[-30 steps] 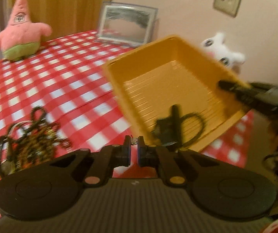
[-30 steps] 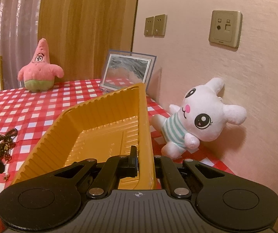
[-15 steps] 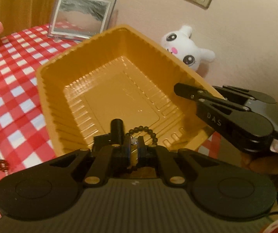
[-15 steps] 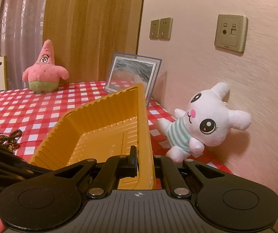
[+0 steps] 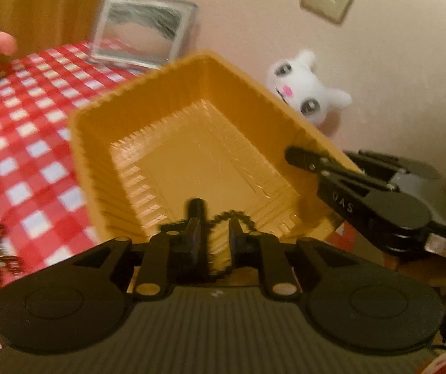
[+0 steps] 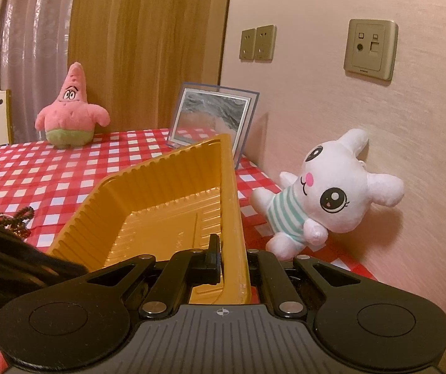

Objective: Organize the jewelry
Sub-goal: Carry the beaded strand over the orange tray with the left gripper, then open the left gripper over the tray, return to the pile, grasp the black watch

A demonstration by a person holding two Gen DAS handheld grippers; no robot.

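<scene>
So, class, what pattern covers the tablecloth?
Red and white checks on the tablecloth, clearest in the right wrist view.

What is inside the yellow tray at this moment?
The yellow tray shows a bare ribbed floor. At its near edge a black bead bracelet hangs between the fingers of the left gripper. That gripper hides the nearest strip of the tray.

So the left gripper (image 5: pixel 215 243) swung from over the jewelry pile at lower left to above the yellow tray (image 5: pixel 191 143), then its jaws spread apart. The black bead bracelet (image 5: pixel 232 218) it was pinching now hung loose between them, low-center over the tray's near edge.
</scene>
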